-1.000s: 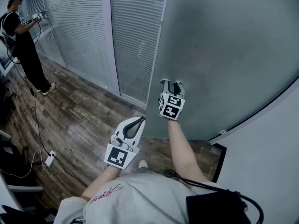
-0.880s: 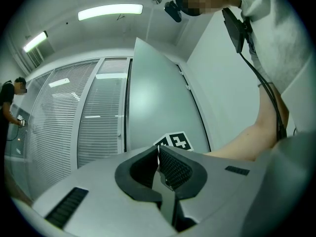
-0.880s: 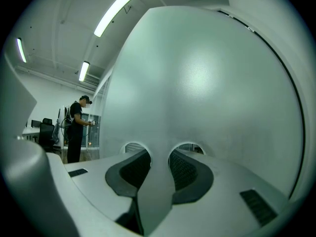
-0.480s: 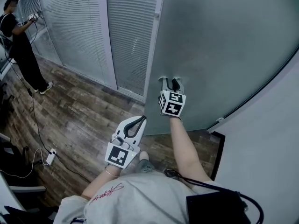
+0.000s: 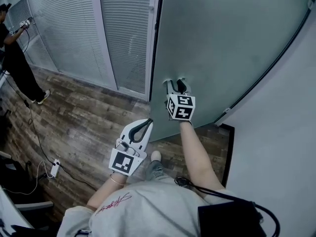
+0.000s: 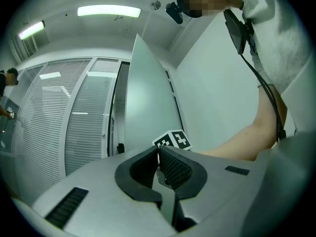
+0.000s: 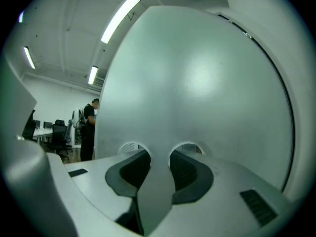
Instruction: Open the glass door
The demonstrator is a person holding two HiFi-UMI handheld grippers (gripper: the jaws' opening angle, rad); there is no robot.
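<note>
Glass door (image 5: 222, 38) fills upper right of head view, dark gap along its left edge. Right hand-held gripper (image 5: 177, 84) at centre, tips on the door. Left hand-held gripper (image 5: 146, 124) lower centre over wood floor (image 5: 84, 117), touching nothing. Person (image 5: 15, 53) upper left.

Left gripper view: hand-held gripper (image 6: 158, 149) pressed together, empty; door (image 6: 148, 102) at centre.

Right gripper view: hand-held gripper (image 7: 159, 154) pinching vertical handle (image 7: 157, 181); door (image 7: 197, 83) fills the frame.
</note>
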